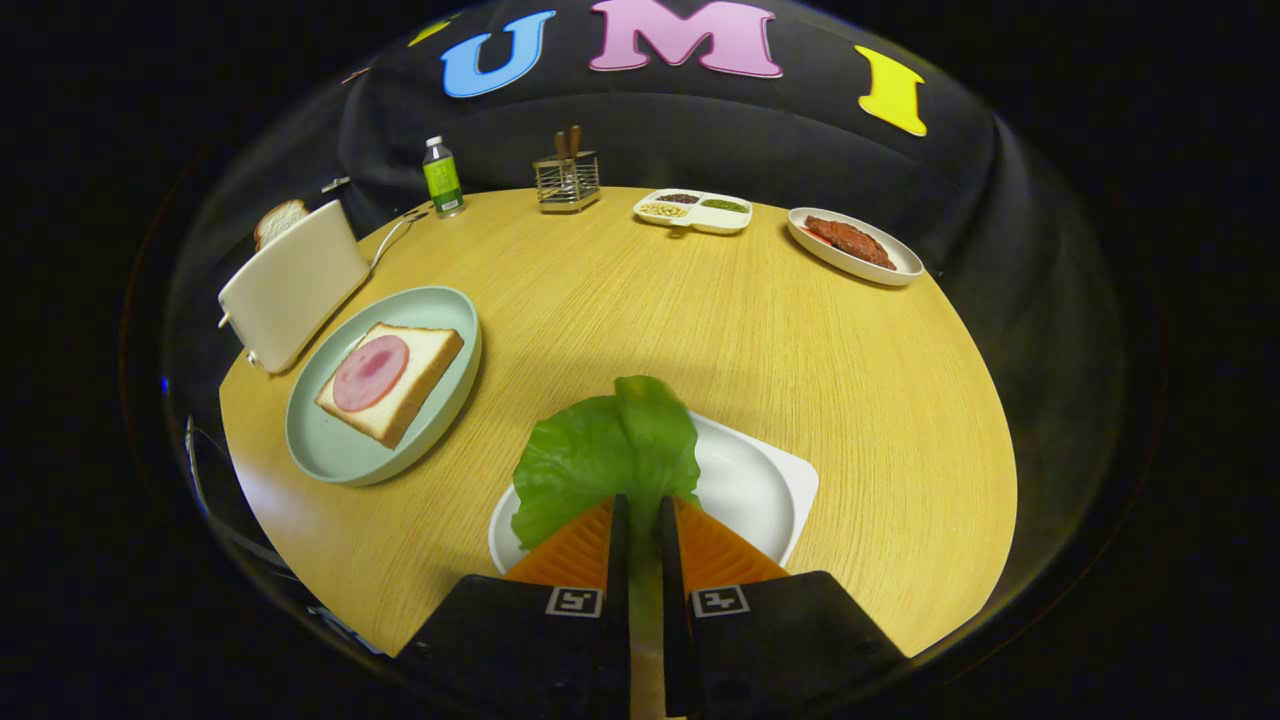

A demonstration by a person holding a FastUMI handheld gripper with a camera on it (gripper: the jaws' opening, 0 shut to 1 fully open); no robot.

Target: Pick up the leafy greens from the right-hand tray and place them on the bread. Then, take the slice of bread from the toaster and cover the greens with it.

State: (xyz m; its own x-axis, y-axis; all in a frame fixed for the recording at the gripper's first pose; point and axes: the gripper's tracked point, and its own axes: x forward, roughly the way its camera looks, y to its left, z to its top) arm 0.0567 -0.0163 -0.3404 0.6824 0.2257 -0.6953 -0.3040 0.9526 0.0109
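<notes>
The tool point(640, 520) is closed on the leafy greens point(610, 455): both fingers are pressed together on the near edge of the leaf, with only a thin strip of green between them. The leaf fans out just ahead of the fingertips, above the white tray point(770, 490) on the wooden surface point(760, 330). Whether the leaf is lifted clear of the tray cannot be told.

The target is located at about 10 o'clock from the fingertips: a slice of bread point(415, 375) topped with a round of ham point(370, 372), resting on a pale green plate point(330, 450). The toaster point(292, 285) stands touching or just beyond the plate's far rim, with the second slice point(280, 220) protruding from its top.

The step in hand is judged to be the transfer of the greens to the bread.

1. The grip is to be kept firm; the leaf is thin and is likely to slip.
2. The leaf is to be raised clear of the tray rim before any sideways travel.
3. The tool is to be carried toward 10 o'clock, clear of the plate rim.
4. The leaf is to be centred over the ham, lowered until it rests flat, and only then released.
</notes>
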